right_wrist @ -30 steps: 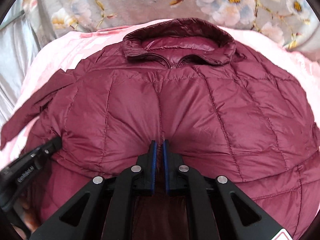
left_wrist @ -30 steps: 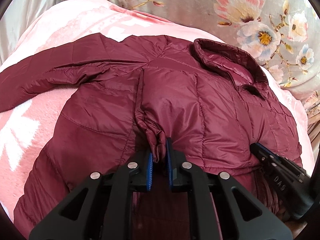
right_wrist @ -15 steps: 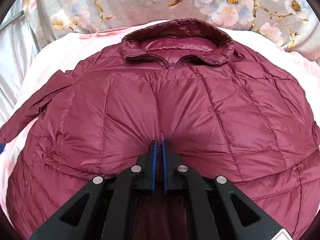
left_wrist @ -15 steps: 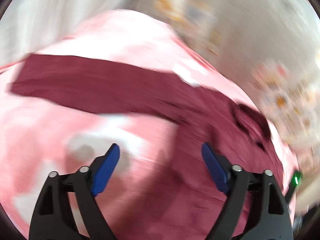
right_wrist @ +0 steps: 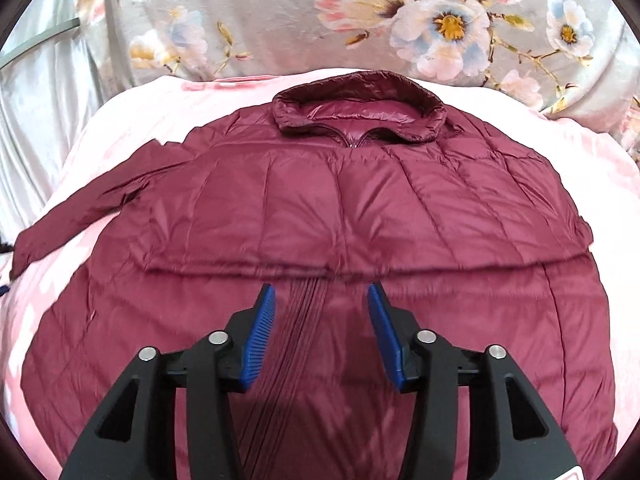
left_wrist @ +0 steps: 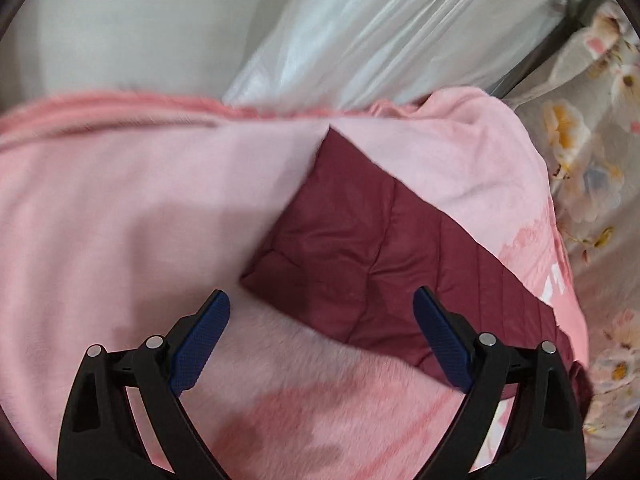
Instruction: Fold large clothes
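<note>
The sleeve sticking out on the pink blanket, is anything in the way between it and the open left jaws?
Nothing visible is. The sleeve lies flat on the pink blanket, with nothing on top. The left gripper has its jaws wide open just short of the cuff end, and only bare blanket shows between them.

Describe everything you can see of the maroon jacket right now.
The maroon jacket is a shiny quilted puffer with a stand-up collar and a front zip. It lies flat on the pink blanket, one sleeve stretched out sideways and a fold edge across its body. The right claw has just been opening and grips nothing; the left claw hangs open over the sleeve's end.
</note>
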Demonstrator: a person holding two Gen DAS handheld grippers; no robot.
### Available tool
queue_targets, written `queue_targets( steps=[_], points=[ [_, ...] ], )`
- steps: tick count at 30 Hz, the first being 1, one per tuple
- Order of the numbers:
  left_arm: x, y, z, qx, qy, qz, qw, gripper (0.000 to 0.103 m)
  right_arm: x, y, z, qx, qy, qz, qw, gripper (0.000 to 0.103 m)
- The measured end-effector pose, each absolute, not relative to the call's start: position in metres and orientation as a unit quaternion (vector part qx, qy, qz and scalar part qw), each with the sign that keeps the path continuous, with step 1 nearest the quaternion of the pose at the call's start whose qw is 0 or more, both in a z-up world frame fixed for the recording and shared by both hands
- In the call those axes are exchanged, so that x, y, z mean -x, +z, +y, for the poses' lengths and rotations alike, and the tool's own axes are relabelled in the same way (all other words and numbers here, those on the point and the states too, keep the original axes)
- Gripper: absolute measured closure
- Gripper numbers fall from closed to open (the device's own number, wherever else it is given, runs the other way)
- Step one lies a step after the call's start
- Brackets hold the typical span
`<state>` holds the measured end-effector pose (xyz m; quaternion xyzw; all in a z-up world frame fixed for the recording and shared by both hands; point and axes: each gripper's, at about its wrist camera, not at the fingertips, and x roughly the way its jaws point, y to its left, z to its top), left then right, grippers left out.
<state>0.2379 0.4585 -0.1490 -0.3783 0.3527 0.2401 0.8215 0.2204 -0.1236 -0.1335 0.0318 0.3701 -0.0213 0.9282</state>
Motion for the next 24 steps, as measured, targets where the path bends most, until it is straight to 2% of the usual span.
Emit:
queue_targets(
  steps=[2, 4, 5, 6, 7, 9, 14, 17, 21, 24],
  points=[
    [-0.241, -0.15, 0.46, 0.373, 0.25, 0.341, 0.826, 0.018, -0.215, -0.137, -0.122, -0.028, -0.023, 0.369, 0.929, 0.053],
    [-0.246, -0.15, 0.458, 0.366, 0.244, 0.342, 0.83, 0.046, -0.212, -0.139, -0.122, -0.029, -0.027, 0.368, 0.929, 0.051],
    [-0.249, -0.15, 0.458, 0.365, 0.239, 0.347, 0.83, 0.055, -0.211, -0.14, -0.123, -0.032, -0.029, 0.368, 0.929, 0.049],
    [-0.254, -0.149, 0.456, 0.363, 0.233, 0.353, 0.83, 0.082, -0.21, -0.14, -0.125, -0.037, -0.03, 0.367, 0.929, 0.049],
    [-0.26, -0.148, 0.453, 0.356, 0.226, 0.363, 0.831, 0.101, -0.21, -0.141, -0.127, -0.041, -0.031, 0.367, 0.929, 0.049],
    [-0.264, -0.138, 0.442, 0.333, 0.226, 0.364, 0.84, 0.1, -0.21, -0.142, -0.132, -0.051, -0.033, 0.368, 0.928, 0.049],
    [-0.275, -0.066, 0.377, 0.257, 0.171, 0.313, 0.898, 0.101, -0.202, -0.137, -0.136, -0.064, -0.036, 0.35, 0.934, 0.048],
    [-0.283, -0.015, 0.314, 0.208, 0.112, 0.282, 0.93, 0.101, -0.194, -0.132, -0.139, -0.07, -0.038, 0.339, 0.937, 0.043],
    [-0.29, 0.052, 0.204, 0.149, -0.011, 0.254, 0.956, 0.101, -0.182, -0.125, -0.147, -0.072, -0.041, 0.331, 0.94, 0.042],
    [-0.288, 0.079, 0.126, 0.113, -0.088, 0.244, 0.959, 0.101, -0.174, -0.121, -0.16, -0.077, -0.053, 0.329, 0.94, 0.041]
  ],
)
